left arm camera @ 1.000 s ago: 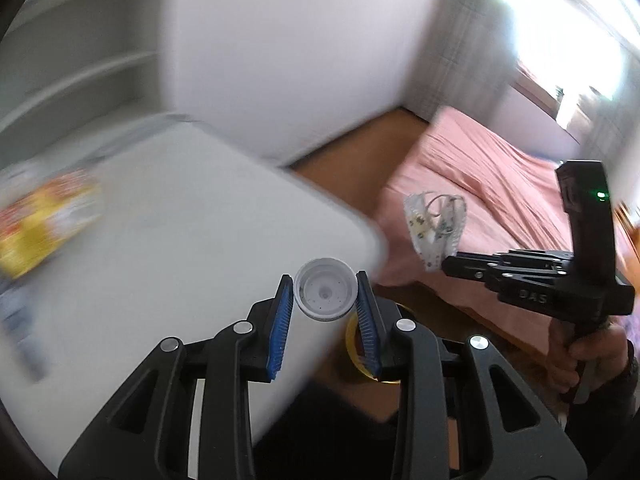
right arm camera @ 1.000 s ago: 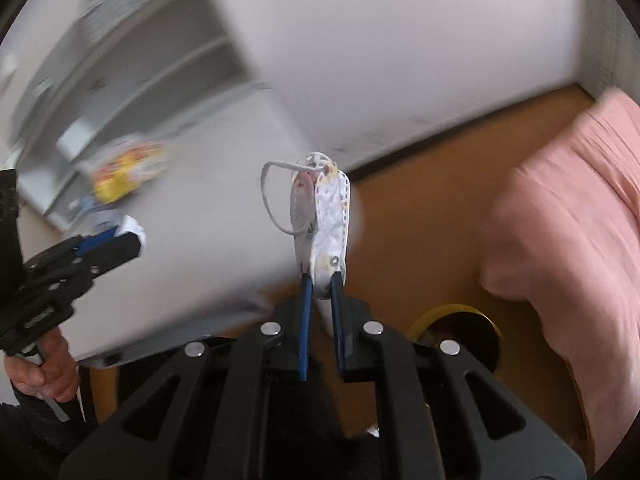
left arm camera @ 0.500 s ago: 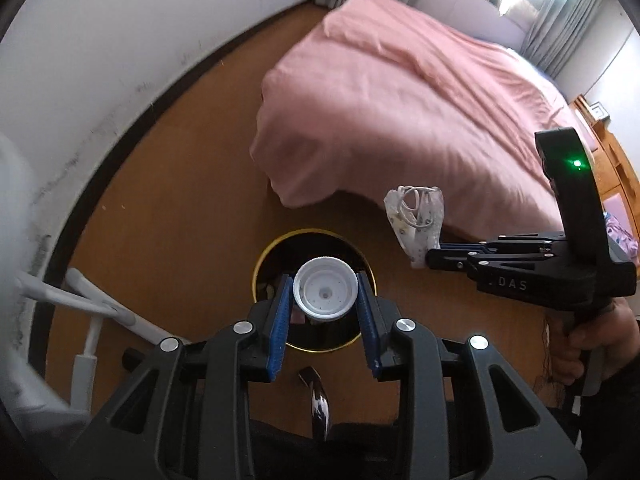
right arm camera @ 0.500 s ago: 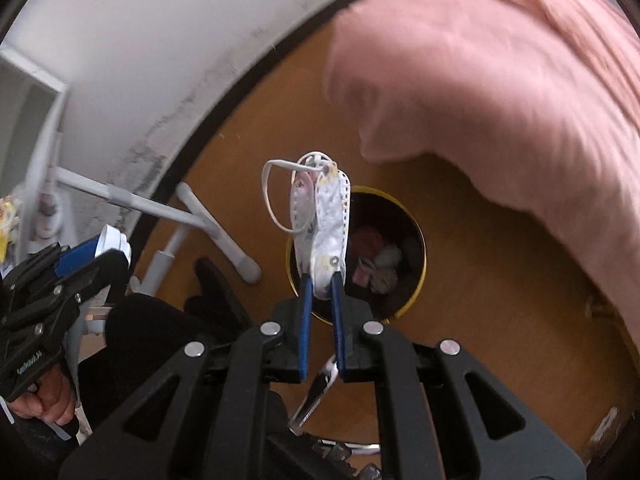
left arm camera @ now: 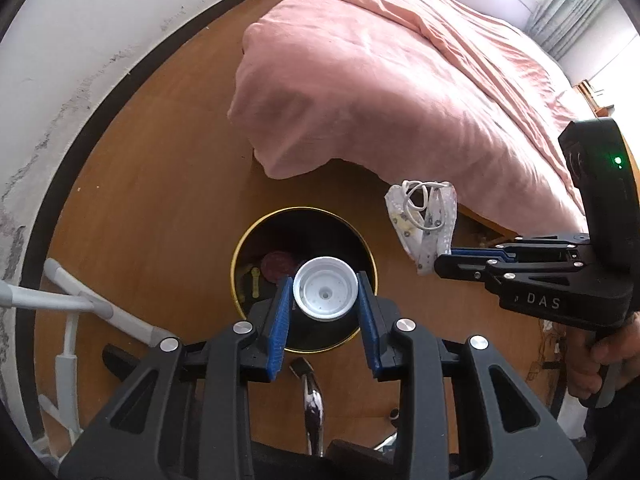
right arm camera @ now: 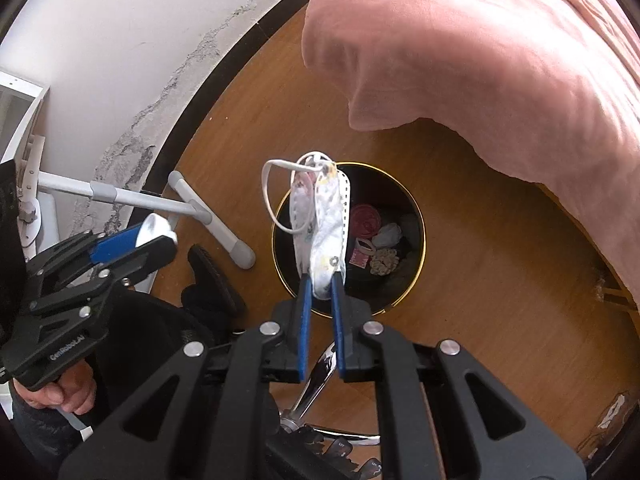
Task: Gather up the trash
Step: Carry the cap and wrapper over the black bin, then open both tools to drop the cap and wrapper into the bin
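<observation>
My left gripper (left arm camera: pixel 325 292) is shut on a white plastic cap (left arm camera: pixel 325 289) and holds it right above a black bin with a gold rim (left arm camera: pixel 256 232) on the wooden floor. My right gripper (right arm camera: pixel 320 280) is shut on a folded white face mask (right arm camera: pixel 324 232) with ear loops, above the same bin (right arm camera: pixel 404 288). In the left wrist view the mask (left arm camera: pixel 424 220) and the right gripper (left arm camera: pixel 452 258) hang to the right of the bin. In the right wrist view the left gripper (right arm camera: pixel 156 240) with the cap (right arm camera: pixel 154 228) is at the left. The bin holds several bits of trash (right arm camera: pixel 376 236).
A bed with a pink cover (left arm camera: pixel 400 80) stands just behind the bin, and also shows in the right wrist view (right arm camera: pixel 480 60). White table legs (left arm camera: pixel 80 304) and the white wall with a dark skirting (left arm camera: pixel 60 80) are to the left. A chair base (right arm camera: pixel 320 380) lies below.
Both grippers swung away from the white table and down to the floor, and now hang over the bin. Each still holds its item. The bin is closer and more centred.
</observation>
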Demonstrator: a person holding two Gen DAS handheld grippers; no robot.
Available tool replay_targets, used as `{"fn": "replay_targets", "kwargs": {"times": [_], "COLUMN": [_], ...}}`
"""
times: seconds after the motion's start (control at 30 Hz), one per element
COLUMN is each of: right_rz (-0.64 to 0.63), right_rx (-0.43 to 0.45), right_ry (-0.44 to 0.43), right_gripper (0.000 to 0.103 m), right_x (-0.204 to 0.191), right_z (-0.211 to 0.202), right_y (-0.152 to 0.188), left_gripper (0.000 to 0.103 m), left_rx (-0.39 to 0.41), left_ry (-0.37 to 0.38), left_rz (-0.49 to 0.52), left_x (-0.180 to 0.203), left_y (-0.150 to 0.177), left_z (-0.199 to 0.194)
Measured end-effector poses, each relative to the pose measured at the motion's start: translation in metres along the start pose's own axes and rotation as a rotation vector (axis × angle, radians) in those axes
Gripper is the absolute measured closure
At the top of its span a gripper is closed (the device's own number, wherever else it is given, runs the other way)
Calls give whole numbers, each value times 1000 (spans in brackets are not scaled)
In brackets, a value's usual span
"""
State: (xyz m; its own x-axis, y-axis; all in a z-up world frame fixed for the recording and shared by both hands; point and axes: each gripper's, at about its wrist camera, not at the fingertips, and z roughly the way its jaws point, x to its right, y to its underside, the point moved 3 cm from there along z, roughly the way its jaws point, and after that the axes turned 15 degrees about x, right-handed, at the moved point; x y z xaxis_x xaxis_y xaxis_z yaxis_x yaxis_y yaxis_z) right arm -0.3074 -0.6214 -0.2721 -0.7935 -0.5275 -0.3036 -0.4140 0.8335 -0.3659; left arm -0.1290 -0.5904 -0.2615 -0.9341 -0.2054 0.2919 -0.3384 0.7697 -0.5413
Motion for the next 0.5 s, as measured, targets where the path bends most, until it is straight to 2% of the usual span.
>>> {"fn": "replay_targets", "kwargs": {"times": [0.07,0.1,0.13,0.17,0.2,0.23,0.37,0.5], "right_rz": [-5,-5,-5,-3,0,-1,-1,-9], "right_rx": [0,-2,-8,-8,0,13,45,68], "right_ry": [-7,-6,-3,0,9,14,27,40], "right_gripper": [93,91,83,59,43,28,28,28], "right_x": [1,2,2,3,4,4,5,2], "right_z": [-1,-3,-3,-2,-3,-5,-16,-30], "right_y": [-2,-1,-1,-1,-3,-3,-5,-7], "left_gripper": [72,66,60,43,36,36,36,32], "left_rx": [1,-2,-3,-1,9,21,35,65], "left_ry": [5,9,22,26,24,23,16,9], "left_rz": [-5,-9,-12,-15,-13,-7,7,15], "left_x": [0,1,2,2,3,5,8,10], "left_y": [0,-1,-2,-4,-6,-7,-8,-11], "left_z": [0,1,1,0,-1,-4,-13,-32]}}
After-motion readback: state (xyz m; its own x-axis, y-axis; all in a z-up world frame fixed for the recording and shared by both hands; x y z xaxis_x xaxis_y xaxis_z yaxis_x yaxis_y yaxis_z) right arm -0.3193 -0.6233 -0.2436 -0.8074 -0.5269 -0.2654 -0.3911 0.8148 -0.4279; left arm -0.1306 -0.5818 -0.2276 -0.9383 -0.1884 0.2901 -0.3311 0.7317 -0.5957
